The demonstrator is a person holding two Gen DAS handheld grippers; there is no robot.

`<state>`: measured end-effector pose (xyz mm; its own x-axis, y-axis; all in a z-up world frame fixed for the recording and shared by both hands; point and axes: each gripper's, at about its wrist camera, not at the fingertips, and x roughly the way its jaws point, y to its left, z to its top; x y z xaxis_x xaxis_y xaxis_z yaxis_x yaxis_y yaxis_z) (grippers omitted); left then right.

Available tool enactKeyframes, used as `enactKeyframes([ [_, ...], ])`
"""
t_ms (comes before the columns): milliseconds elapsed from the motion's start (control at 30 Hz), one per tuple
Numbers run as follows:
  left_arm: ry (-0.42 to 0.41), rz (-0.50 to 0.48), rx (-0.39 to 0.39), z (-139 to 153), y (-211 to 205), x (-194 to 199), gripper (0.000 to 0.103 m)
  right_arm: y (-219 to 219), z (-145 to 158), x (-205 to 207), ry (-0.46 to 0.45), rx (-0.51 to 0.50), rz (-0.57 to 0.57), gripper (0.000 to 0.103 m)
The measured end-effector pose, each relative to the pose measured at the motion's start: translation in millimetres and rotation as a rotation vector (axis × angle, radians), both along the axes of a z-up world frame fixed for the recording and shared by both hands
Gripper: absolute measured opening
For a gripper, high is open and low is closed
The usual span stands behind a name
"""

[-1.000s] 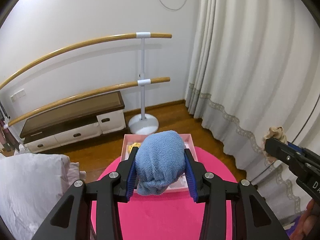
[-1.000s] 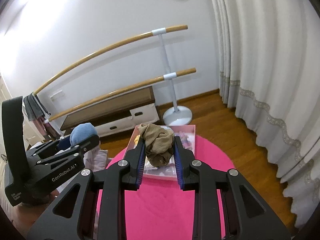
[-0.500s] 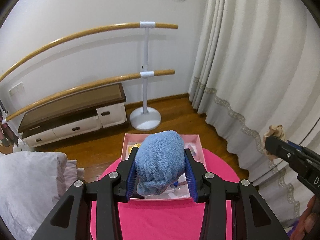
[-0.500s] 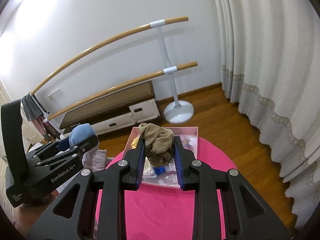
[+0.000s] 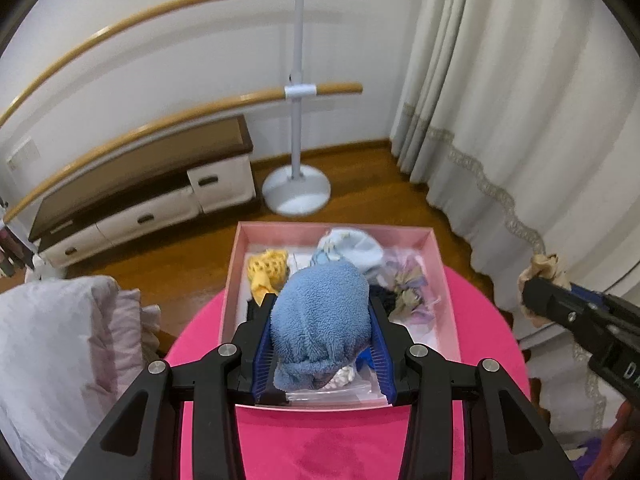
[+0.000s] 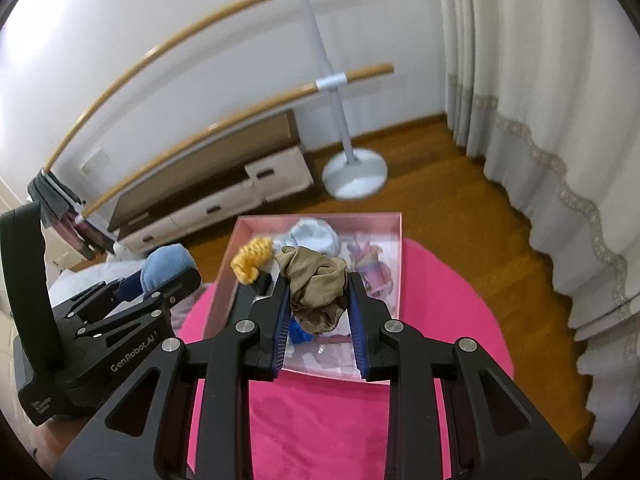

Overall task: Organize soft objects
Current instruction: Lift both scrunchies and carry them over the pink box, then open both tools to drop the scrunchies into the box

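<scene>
Above the pink box on the magenta table, left gripper is clamped on a blue fleece bundle, right gripper is clamped on wadded tan hosiery. Both look light and squashy; the hosiery is probably slippery and snag-prone. Grip mid-bulk, since loose tails would likely slip. Yellow knit and pale blue cloth sit inside the box.

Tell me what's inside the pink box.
Pink box holds a yellow knit piece, pale blue cloth, purple-beige fabric. The held blue towel hides the rest.
</scene>
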<state>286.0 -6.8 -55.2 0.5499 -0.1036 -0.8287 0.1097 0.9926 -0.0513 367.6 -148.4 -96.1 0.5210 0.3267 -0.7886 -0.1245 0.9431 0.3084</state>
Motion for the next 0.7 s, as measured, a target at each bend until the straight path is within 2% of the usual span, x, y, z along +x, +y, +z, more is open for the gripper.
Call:
enactKeyframes([
  [233, 0.104, -0.003, -0.009, -42.6, -7.2, 45.6, 0.039, 4.1, -56.7, 21.7, 0.113, -0.025, 0.026, 0.025],
  [367, 0.144, -0.007, -0.016, -64.7, -10.6, 67.1, 0.039, 7.3, -79.6, 30.7, 0.161, -0.036, 0.032, 0.025],
  [700, 0.201, -0.011, -0.020, -104.0, -20.2, 118.4, 0.044, 7.4, -110.1, 40.7, 0.207, -0.037, 0.037, 0.027],
])
